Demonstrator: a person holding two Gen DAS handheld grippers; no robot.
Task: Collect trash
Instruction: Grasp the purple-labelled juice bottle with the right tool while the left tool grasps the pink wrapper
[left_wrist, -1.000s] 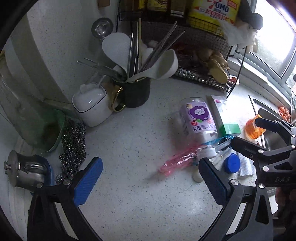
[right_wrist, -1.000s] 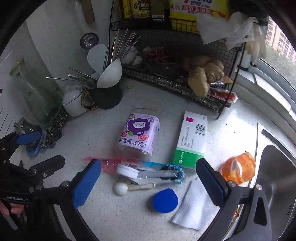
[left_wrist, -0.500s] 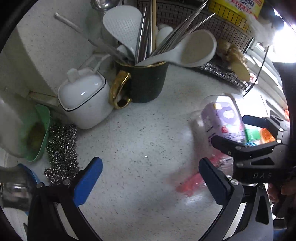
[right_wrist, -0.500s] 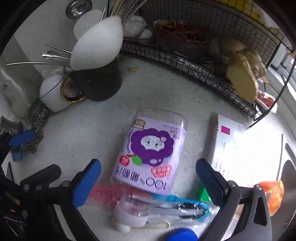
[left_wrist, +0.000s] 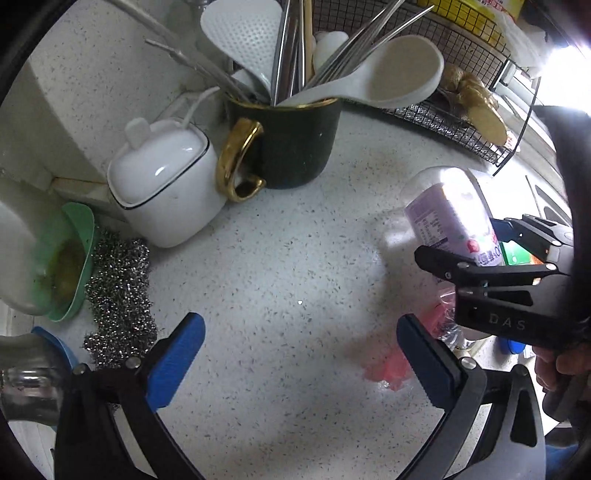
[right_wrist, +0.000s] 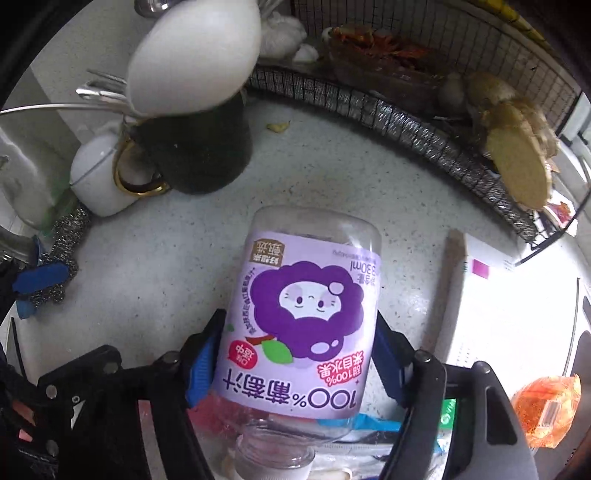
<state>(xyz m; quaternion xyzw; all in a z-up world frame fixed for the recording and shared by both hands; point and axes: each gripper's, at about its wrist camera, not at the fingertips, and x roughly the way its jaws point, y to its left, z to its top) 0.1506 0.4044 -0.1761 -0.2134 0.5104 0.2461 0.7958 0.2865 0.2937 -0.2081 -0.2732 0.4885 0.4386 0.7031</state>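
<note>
Both grippers have been brought lower and closer to the speckled counter (left_wrist: 280, 266) since the earlier frames, and the clutter now fills far more of each view. Right gripper (right_wrist: 299, 354): jaws have just been closing; the blue pads are seen pressed against both sides of the clear juice bottle (right_wrist: 306, 325) with the purple label. Bottle is lying on the counter, uncapped neck toward the camera, base pointed at the dark mug (right_wrist: 199, 155). In the left wrist view the same bottle (left_wrist: 454, 221) is seen at the right edge with the right gripper's black fingers around it.

Left gripper (left_wrist: 299, 362): jaws are held wide, nothing between them, only bare counter beneath. A pink wrapper (left_wrist: 391, 365) lies just beside its right finger.

Other trash noted in the right wrist view: white medicine box (right_wrist: 476, 295) beside the bottle, apart from it; orange packet (right_wrist: 546, 406) at the lower right; blue-edged plastic packaging (right_wrist: 373, 424) under the bottle's neck end.

Background items: mug holds spoons and utensils; white lidded pot (left_wrist: 166, 184) touches its gold handle; steel scourer (left_wrist: 118, 295) lies beside a green dish (left_wrist: 79, 258). Wire rack (right_wrist: 424, 122) with ginger stands behind.
</note>
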